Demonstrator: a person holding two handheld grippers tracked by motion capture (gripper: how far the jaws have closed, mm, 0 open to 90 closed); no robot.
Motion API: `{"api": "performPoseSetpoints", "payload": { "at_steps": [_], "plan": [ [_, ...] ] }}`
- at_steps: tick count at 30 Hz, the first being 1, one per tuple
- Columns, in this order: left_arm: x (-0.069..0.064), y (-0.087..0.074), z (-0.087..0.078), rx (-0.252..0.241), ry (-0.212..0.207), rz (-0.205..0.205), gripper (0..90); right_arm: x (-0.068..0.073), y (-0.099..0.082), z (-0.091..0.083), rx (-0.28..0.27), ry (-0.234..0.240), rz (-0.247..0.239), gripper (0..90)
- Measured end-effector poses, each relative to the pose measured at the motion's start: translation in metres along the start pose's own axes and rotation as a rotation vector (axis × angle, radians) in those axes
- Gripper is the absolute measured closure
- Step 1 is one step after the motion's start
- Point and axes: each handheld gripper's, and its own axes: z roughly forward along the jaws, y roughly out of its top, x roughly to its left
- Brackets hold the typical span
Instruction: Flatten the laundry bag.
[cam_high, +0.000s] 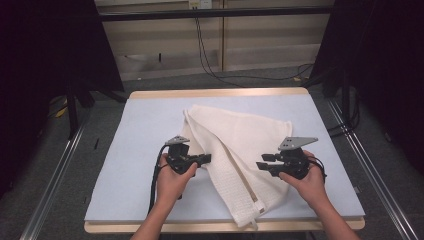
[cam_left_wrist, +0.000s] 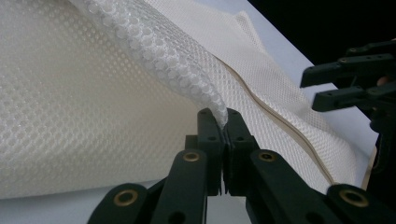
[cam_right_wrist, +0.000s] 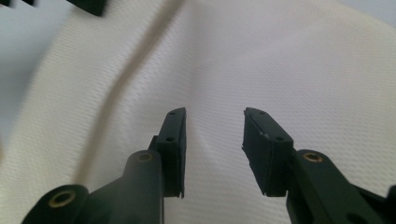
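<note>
Left gripper pinches the towel's fold (lifted edge); right gripper gapes above it.

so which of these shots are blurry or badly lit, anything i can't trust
High view: sharp and evenly lit on the table, dark at both sides. Left gripper view: crisp weave where the left gripper pinches the towel, black top right corner. Right gripper view: towel smeared by motion blur, right gripper fairly sharp, jaws apart.
</note>
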Motion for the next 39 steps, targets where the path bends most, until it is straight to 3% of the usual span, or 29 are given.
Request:
{"api": "performPoseSetpoints", "payload": {
  "at_steps": [4, 8, 10, 16, 21, 23, 25, 27, 29, 32, 33, 35, 39],
  "plan": [
    [0.001, -0.004, -0.001, 0.002, 0.001, -0.003, 87.8, -0.017, -0.012, 0.004, 0.071, -0.107, -0.01, 48.0],
    [0.003, -0.004, 0.0, 0.006, -0.001, -0.009, 87.8, -0.027, -0.022, 0.008, 0.108, -0.165, 0.019, 42.4],
    [0.003, -0.004, 0.0, 0.007, -0.001, -0.009, 87.8, -0.027, -0.025, 0.013, 0.134, -0.161, 0.038, 38.8],
    [0.003, -0.006, 0.001, 0.007, 0.003, -0.014, 87.7, -0.02, -0.027, 0.026, 0.183, -0.163, -0.002, 36.1],
    [0.003, -0.006, 0.0, 0.006, 0.002, -0.014, 87.6, -0.015, -0.023, 0.025, 0.163, -0.093, 0.004, 37.2],
    [0.003, -0.006, 0.0, 0.003, 0.004, -0.016, 87.6, -0.011, -0.023, 0.026, 0.161, -0.063, -0.012, 37.8],
    [0.003, -0.007, 0.001, 0.001, 0.002, -0.019, 87.6, -0.006, -0.024, 0.032, 0.199, -0.059, -0.051, 38.3],
    [0.004, -0.008, 0.001, 0.0, 0.0, -0.024, 87.5, -0.004, -0.024, 0.033, 0.185, -0.068, -0.054, 44.0],
    [0.004, -0.008, 0.001, 0.0, 0.0, -0.025, 87.5, -0.002, -0.024, 0.032, 0.175, -0.059, -0.075, 62.8],
    [0.004, -0.008, 0.001, 0.001, -0.001, -0.022, 87.5, -0.001, -0.028, 0.032, 0.14, -0.046, -0.062, 75.9],
    [0.004, -0.008, 0.001, 0.002, 0.0, -0.021, 87.6, -0.002, -0.028, 0.031, 0.139, -0.035, -0.052, 84.9],
    [0.004, -0.008, 0.0, -0.001, 0.001, -0.019, 87.5, -0.002, -0.029, 0.032, 0.128, -0.039, -0.06, 88.5],
    [0.004, -0.008, -0.001, -0.006, -0.002, -0.018, 87.6, 0.002, -0.025, 0.032, 0.157, -0.069, -0.058, 90.0]
  ]
}}
